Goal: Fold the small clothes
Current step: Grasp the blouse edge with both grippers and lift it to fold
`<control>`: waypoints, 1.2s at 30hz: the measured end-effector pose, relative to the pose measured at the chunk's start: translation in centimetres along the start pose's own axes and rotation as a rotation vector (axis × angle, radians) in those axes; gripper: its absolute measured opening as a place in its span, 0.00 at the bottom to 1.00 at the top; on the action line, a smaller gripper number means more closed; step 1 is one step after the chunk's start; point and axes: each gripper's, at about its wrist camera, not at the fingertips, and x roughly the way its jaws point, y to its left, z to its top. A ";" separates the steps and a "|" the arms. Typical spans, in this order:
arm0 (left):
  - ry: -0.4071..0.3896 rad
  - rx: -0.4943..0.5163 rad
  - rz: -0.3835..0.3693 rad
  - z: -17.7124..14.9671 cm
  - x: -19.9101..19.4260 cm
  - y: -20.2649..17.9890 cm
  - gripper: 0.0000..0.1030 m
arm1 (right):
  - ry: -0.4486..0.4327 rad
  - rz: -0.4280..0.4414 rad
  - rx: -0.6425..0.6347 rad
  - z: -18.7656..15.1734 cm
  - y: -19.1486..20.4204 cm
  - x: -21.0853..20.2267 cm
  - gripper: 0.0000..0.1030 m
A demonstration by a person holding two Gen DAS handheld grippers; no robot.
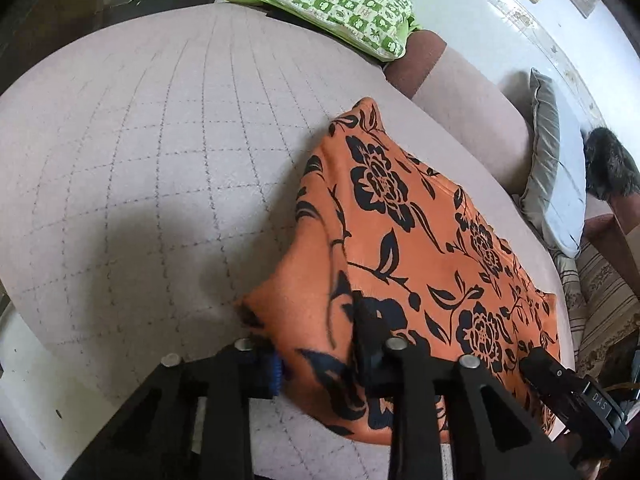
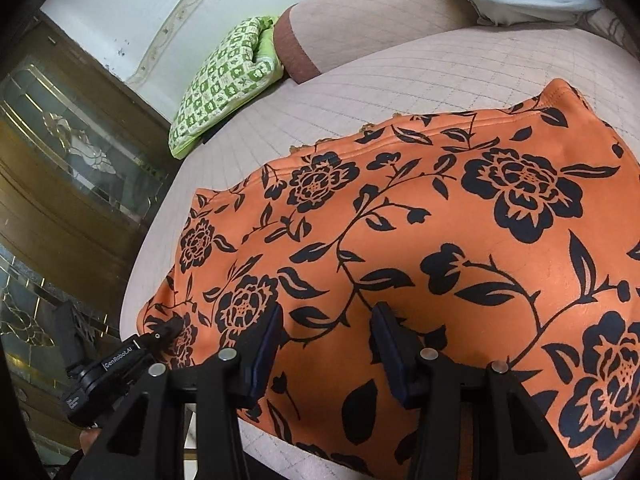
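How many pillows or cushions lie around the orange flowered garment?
2. A green checked pillow lies at the far edge of the quilted bed; a grey-and-white cushion leans beyond the orange garment. Others may be out of view.

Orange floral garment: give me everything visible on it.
The orange garment is soft, smooth-looking fabric printed with black flowers, leaves and vines. It lies spread on the pale quilted surface, already doubled over, with an edge bunched and raised at the left tool, whose fingers have fabric between them. The right tool straddles its near edge.
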 end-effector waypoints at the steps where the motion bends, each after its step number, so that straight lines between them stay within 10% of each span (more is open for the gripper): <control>1: -0.005 -0.003 -0.009 -0.1 0.1 0.0 0.38 | -0.002 0.001 0.004 0.1 -0.1 -0.1 0.49; 18: -0.094 0.184 -0.012 1.4 -3.5 -5.6 0.18 | 0.014 -0.019 0.048 0.6 -2.7 -1.4 0.29; 29: -0.112 0.538 -0.153 -0.5 -5.4 -22.3 0.17 | -0.229 0.064 0.309 1.4 -10.2 -10.3 0.29; 36: 0.056 0.748 -0.235 -7.8 1.4 -33.0 0.19 | -0.320 0.282 0.575 1.0 -16.9 -14.1 0.33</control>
